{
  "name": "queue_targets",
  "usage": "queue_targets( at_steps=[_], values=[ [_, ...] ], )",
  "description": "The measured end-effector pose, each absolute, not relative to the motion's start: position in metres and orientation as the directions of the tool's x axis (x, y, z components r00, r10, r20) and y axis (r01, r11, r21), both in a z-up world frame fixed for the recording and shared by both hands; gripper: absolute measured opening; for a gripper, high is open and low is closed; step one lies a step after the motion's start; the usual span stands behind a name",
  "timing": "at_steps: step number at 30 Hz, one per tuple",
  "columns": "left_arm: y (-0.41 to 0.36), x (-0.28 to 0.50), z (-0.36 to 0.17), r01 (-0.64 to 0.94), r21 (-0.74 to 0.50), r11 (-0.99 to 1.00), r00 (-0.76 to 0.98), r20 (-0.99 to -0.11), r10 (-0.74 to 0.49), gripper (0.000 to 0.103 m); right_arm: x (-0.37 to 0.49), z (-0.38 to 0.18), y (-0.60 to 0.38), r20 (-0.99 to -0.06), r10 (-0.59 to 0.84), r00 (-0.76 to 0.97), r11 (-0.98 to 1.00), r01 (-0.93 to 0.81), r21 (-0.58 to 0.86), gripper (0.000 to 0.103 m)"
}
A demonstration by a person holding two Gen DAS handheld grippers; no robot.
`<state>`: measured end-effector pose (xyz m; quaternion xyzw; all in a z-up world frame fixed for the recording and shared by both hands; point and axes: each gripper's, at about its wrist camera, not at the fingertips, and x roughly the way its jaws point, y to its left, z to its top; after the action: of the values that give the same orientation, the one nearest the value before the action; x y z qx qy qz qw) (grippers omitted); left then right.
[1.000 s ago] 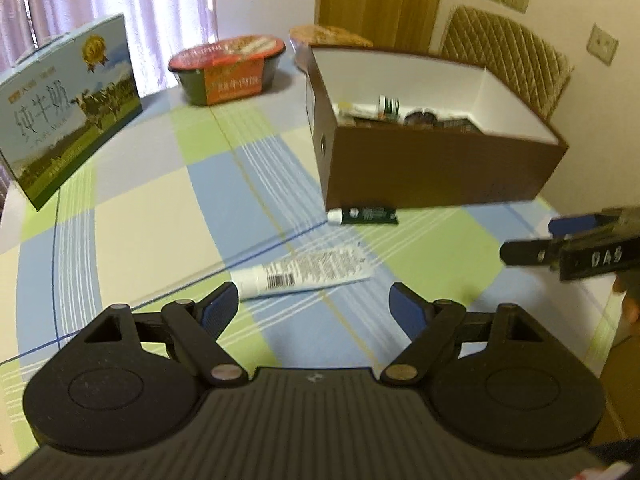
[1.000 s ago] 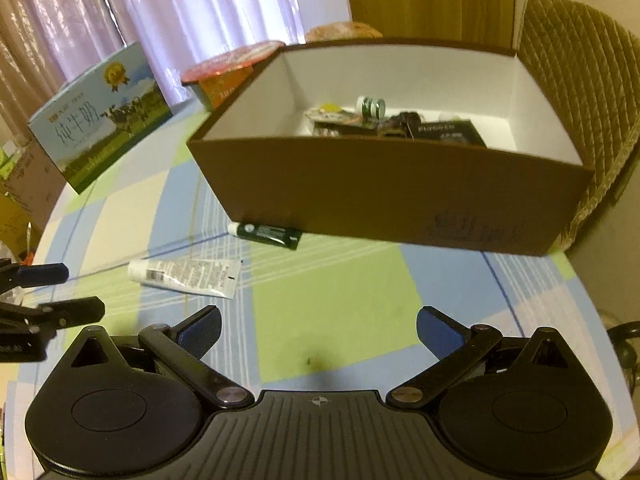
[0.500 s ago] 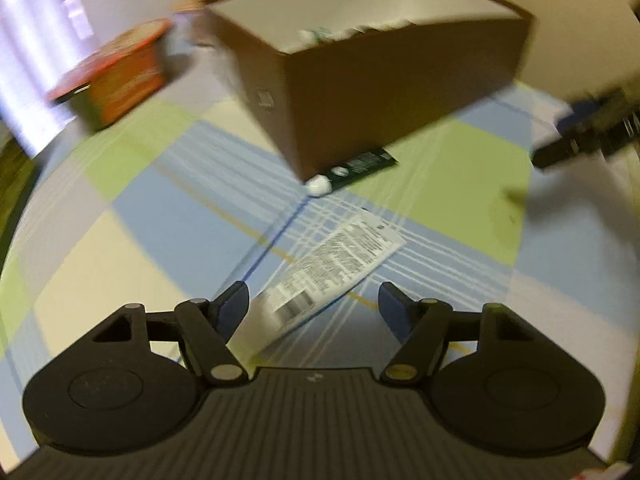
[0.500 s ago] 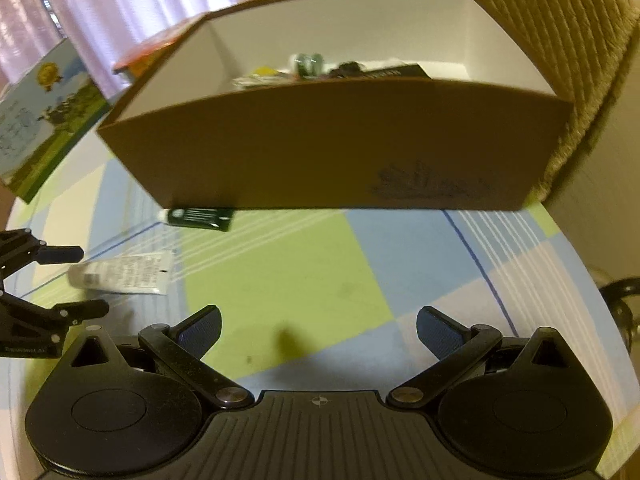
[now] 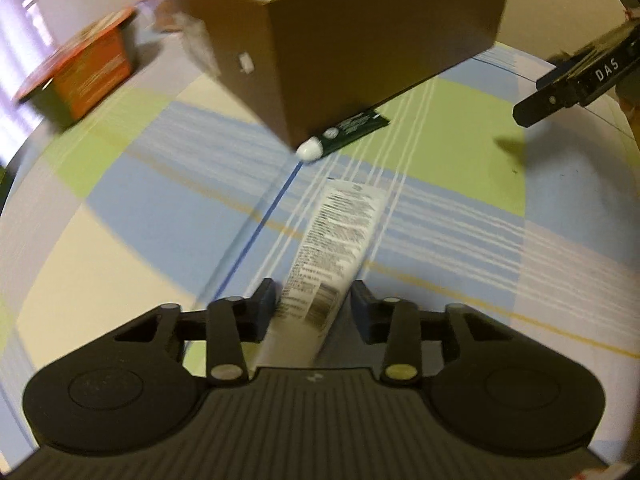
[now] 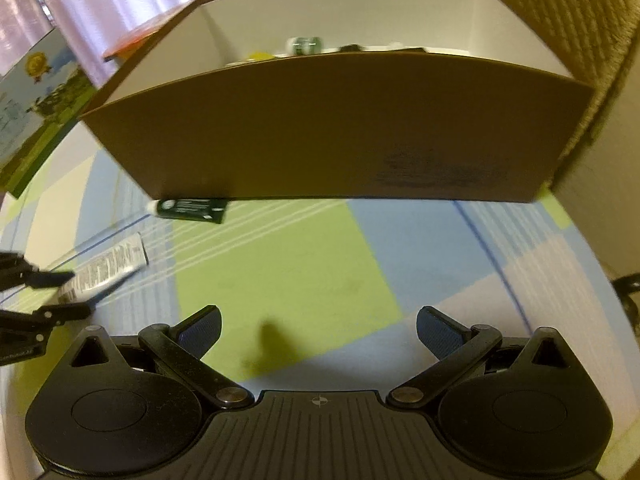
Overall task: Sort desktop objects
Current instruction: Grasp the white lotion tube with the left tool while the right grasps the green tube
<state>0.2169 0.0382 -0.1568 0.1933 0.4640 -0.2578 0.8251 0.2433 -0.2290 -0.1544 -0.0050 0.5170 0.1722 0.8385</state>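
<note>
Your left gripper, fingers closed in around the white tube without clear contact, tube flat on the bench between them, green tube against the brown box, your right gripper, fingers spread over bare cloth.

A checked tablecloth in blue, green and cream covers the table. On it rest a brown cardboard box, a dark green tube against the box's base, a white tube, an orange-lidded container and a milk carton.
</note>
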Motion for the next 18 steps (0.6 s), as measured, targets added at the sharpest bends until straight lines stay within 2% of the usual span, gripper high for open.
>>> queue_targets(
  at_steps=[4, 7, 14, 18],
  values=[
    [0.069, 0.193, -0.153, 0.449, 0.055, 0.892, 0.462, -0.869, -0.179, 0.028, 0.236, -0.159, -0.21, -0.859, 0.329, 0.392, 0.918, -0.345, 0.194, 0.101],
    [0.095, 0.18, -0.151, 0.253, 0.02, 0.967, 0.467, -0.878, -0.104, 0.03, 0.231, -0.166, -0.189, -0.85, 0.365, 0.379, 0.895, -0.394, 0.209, 0.101],
    [0.105, 0.164, -0.148, -0.054, -0.017, 0.998, 0.468, -0.884, 0.011, 0.032, 0.23, -0.185, -0.132, -0.784, 0.357, 0.509, 0.897, -0.422, 0.134, 0.101],
    [0.105, 0.163, -0.148, -0.157, -0.042, 0.987, 0.471, -0.881, 0.037, 0.033, 0.238, -0.196, -0.109, -0.745, 0.32, 0.585, 0.914, -0.398, 0.079, 0.101]
  ],
)
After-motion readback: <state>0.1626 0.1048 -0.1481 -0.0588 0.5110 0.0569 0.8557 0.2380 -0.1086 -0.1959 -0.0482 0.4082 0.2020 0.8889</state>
